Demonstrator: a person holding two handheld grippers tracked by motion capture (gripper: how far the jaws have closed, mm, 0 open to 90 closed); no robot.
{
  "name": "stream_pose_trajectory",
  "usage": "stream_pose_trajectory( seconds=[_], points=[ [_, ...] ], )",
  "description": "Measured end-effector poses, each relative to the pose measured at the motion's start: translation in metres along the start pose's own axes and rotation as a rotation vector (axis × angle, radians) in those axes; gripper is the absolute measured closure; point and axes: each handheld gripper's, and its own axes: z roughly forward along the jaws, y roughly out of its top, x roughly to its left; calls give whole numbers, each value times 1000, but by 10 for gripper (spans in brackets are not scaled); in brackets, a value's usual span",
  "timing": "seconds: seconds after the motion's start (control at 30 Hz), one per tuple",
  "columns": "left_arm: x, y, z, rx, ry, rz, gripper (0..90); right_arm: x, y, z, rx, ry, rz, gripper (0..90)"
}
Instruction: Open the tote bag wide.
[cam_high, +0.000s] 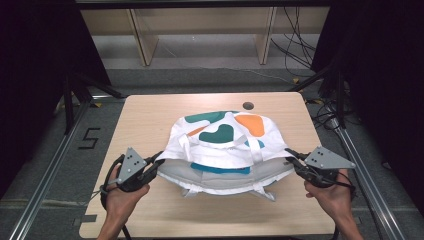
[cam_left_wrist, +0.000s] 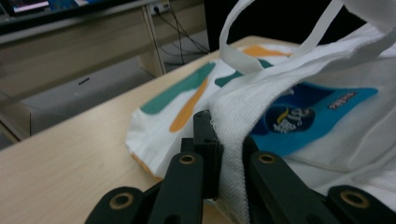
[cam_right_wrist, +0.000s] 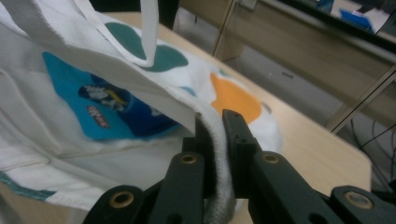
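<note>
- Tote bag (cam_high: 220, 145): I see a white cloth bag printed with teal and orange patches, near the middle of the wooden table (cam_high: 145, 120), its mouth facing my side and held open.
- Left gripper (cam_high: 159, 162): my left hand (cam_high: 120, 197) holds it at the bag's left corner. In the left gripper view the jaws are closed almost fully, pinching the upper rim (cam_left_wrist: 229, 140) of the bag's mouth.
- Right gripper (cam_high: 290, 156): my right hand (cam_high: 327, 192) holds it at the bag's right corner. In the right gripper view the jaws are clamped on a fold of the same rim.
- Blue packet (cam_left_wrist: 308, 114): it lies inside the open bag.
- Handles (cam_left_wrist: 247, 28): white straps loop above the bag's upper layer.
</note>
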Motion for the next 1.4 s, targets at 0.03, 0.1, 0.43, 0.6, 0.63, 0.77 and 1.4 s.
stream_pose_trajectory(
  seconds=[0.03,0.1,0.43,0.6,0.63,0.77,1.4],
  points=[
    [1,8,-3,-30,-17,-26,861,-2,4,-2,-12,-5,-2,868],
    [3,20,-5,-80,-34,-56,861,-7,16,-10,-47,-21,-2,876],
    [1,62,-23,-200,-35,-31,865,-20,57,-30,-160,-73,2,883],
    [1,74,-40,-274,-91,-50,866,-22,70,-48,-221,-80,-3,884],
    [0,76,-42,-280,-97,-57,865,-22,72,-53,-226,-84,-8,884],
    [3,82,-45,-315,-138,-96,865,-19,79,-66,-260,-63,26,884],
    [26,23,33,-123,-169,-174,853,-38,48,-13,-93,-144,-20,882]
  ],
)
